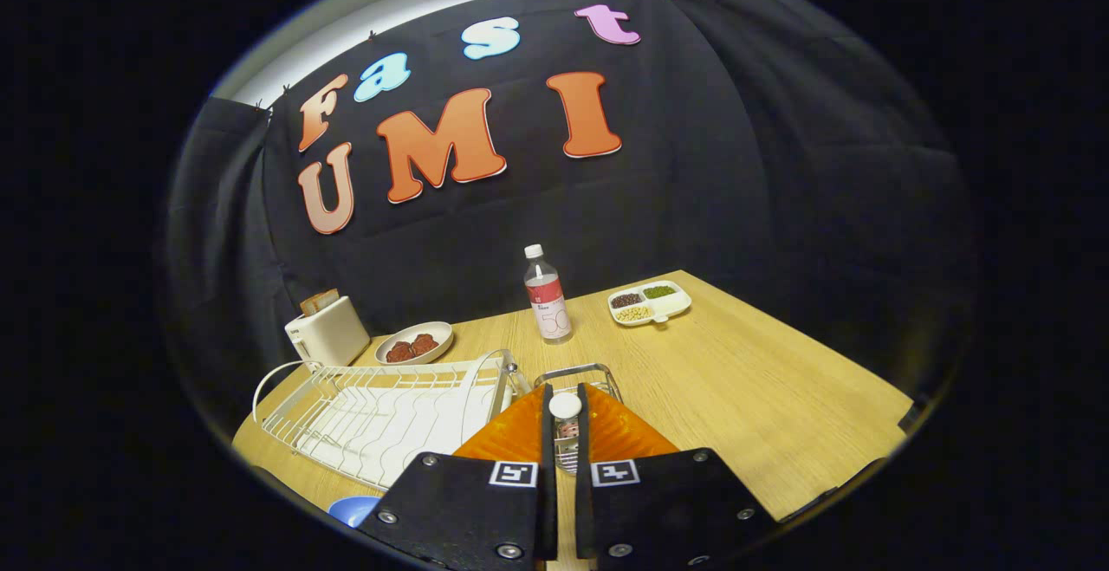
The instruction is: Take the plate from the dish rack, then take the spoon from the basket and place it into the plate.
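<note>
Far left, near the worktop's back-left corner: a white toaster (325, 333) with a slice of toast standing up out of it. Just right of that, a shallow bowl (414, 344) with reddish-brown pieces of food. In front of both, along the left edge: the white wire dish rack (381, 415), with no plate seen in its slots. At the worktop's near edge, below the rack's near corner: a sliver of a blue plate (353, 510), mostly hidden. In the middle: the gripper (565, 396), fingers (511, 441) drawn in tight, clenched on the spoon (565, 405), whose rounded white end sits right between the tips. Behind and beneath the tips, touching the rack's right end: the wire basket (579, 373), its mesh visible through the slit between the fingers. Beyond the basket: an upright clear bottle (546, 294) with white cap and red label. Farther right, by the back edge: a white divided tray (650, 302) of dark, green and pale beans.
</note>
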A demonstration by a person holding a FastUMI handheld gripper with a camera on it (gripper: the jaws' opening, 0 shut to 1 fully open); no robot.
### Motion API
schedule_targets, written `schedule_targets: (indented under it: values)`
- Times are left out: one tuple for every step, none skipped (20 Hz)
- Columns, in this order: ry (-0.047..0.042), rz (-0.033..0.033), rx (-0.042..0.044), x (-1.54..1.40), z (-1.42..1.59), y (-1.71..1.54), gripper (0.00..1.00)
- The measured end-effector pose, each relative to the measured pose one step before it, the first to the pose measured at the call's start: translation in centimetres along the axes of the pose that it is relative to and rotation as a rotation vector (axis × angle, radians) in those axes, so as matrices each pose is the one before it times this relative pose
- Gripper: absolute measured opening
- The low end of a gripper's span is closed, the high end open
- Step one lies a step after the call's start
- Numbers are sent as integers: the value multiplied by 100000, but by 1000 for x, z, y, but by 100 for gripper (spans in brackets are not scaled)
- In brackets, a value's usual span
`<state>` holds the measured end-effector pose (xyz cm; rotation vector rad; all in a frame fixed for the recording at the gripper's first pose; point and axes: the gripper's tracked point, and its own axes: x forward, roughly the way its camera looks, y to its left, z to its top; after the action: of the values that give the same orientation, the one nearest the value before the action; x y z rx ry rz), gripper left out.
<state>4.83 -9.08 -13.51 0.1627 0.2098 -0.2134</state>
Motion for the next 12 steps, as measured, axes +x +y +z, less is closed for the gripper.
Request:
schedule_targets:
  values:
    - [-1526,100,-1413,-868,880,-31,8]
    - [-1407,390,-909,-1003,830,67,8]
    - [-990,759,-584,-954,740,67,8]
    - [-318,1249,-606,-1037,516,164,8]
    - [-637,1538,-568,-1035,488,289,8]
    - [-626,1480,-182,-1015,561,294,8]
    - [-338,1988,-327,-953,327,529,8]
    - [-640,2361,22,-990,388,586,8]
    - [-344,2548,319,-844,249,692,8]
    - [5,3056,487,-966,17,888,8]
    - [-104,2834,665,-736,-42,858,8]
    - [373,3274,-123,-671,-253,1020,8]
